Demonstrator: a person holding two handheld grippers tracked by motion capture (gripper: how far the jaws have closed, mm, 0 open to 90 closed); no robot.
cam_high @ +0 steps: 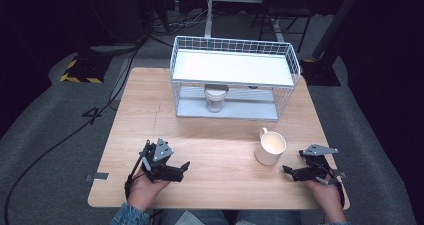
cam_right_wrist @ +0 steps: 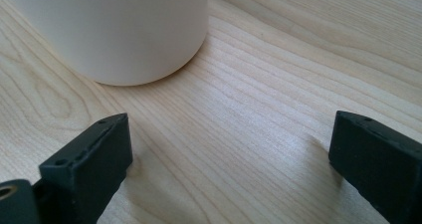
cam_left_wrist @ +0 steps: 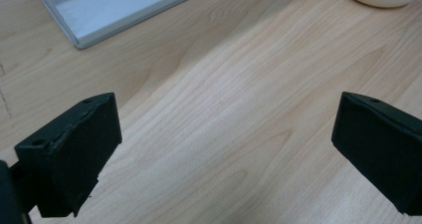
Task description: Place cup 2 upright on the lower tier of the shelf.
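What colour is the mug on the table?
The mug is cream-white, inside and out; the high view shows it best.

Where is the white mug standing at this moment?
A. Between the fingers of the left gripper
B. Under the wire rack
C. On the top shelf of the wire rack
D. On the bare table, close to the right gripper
D: the white mug stands on the wooden table, just ahead of the open right gripper.

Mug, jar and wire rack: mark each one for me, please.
mug [cam_high: 270, 148], high view, on its cream inside near the rim.
jar [cam_high: 215, 102], high view, on its glass body under the rack's shelf.
wire rack [cam_high: 235, 47], high view, on its far mesh wall.
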